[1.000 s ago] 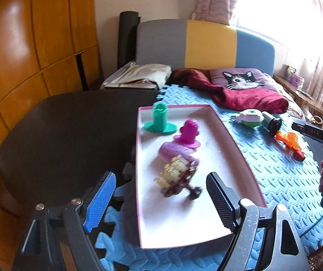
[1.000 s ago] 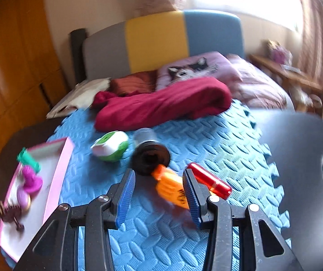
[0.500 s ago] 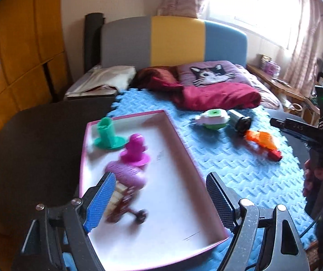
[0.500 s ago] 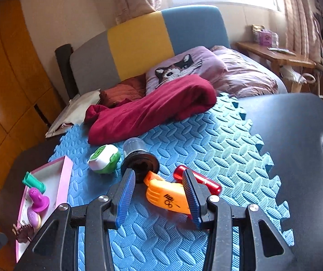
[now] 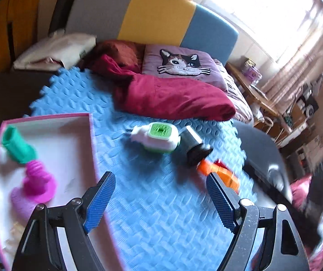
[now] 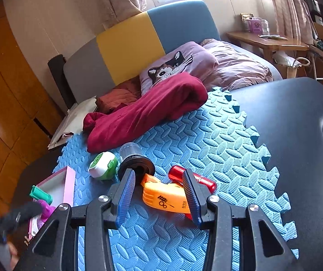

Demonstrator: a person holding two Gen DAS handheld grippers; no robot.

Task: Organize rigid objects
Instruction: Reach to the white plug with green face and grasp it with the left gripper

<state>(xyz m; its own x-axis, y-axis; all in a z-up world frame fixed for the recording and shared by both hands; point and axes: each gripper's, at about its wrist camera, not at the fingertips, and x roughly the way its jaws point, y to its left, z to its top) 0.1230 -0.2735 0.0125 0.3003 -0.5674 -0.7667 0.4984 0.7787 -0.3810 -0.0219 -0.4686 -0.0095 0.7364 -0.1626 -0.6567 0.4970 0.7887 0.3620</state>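
R gripper [image 6: 159, 194]: jaws part-open astride orange plastic toy drill [image 6: 166, 199] on blue foam mat [image 6: 206, 149]; contact unclear. L gripper [image 5: 161, 201]: jaws wide, nothing between, over mat beside pink-rimmed white tray [image 5: 71, 140].

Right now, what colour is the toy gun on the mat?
The toy gun is orange with a red barrel; it shows best in the right wrist view.
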